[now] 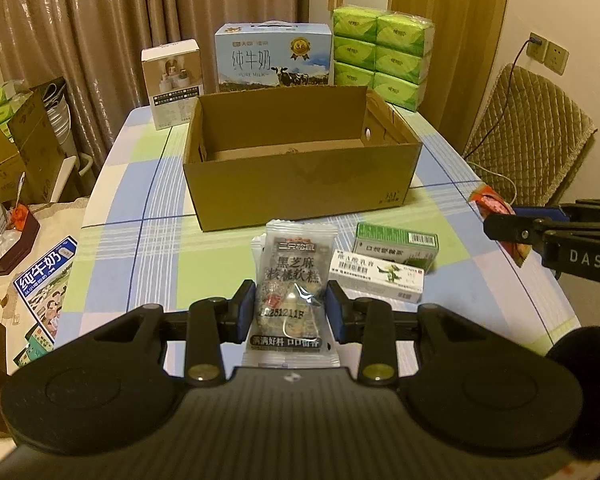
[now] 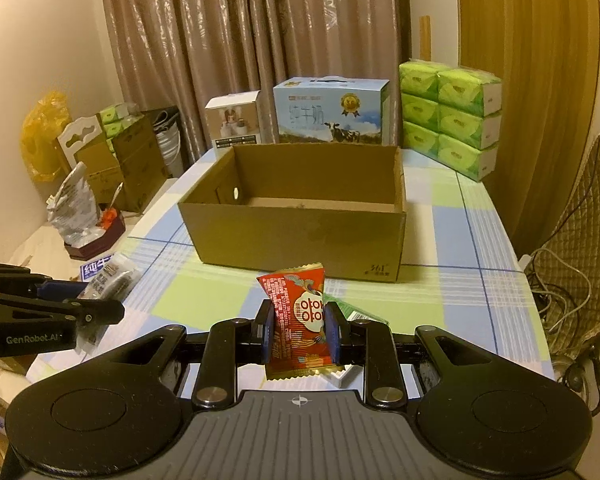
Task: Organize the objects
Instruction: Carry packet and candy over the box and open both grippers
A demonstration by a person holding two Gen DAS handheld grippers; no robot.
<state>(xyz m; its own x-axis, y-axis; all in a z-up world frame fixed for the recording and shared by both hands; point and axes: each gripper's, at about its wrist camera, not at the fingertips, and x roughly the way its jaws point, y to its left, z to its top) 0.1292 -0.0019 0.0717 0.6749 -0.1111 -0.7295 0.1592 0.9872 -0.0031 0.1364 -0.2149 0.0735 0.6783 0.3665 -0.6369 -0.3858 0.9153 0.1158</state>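
My left gripper [image 1: 290, 306] is shut on a clear snack packet with black print [image 1: 291, 280], held above the table in front of the open cardboard box [image 1: 300, 188]. My right gripper [image 2: 300, 330] is shut on a red snack packet [image 2: 300, 320], also held in front of the box [image 2: 300, 236]. The box looks empty inside. A green medicine box [image 1: 396, 242] and a white medicine box [image 1: 378, 276] lie on the checked tablecloth to the right of the left gripper. The right gripper shows at the right edge of the left wrist view [image 1: 504, 220]; the left gripper shows at the left edge of the right wrist view [image 2: 100, 304].
Behind the cardboard box stand a small white carton [image 1: 172, 82], a blue milk carton [image 1: 274, 58] and a stack of green tissue packs [image 1: 382, 54]. A padded chair [image 1: 528, 136] stands to the right of the table. Boxes and bags clutter the floor at the left [image 2: 100, 176].
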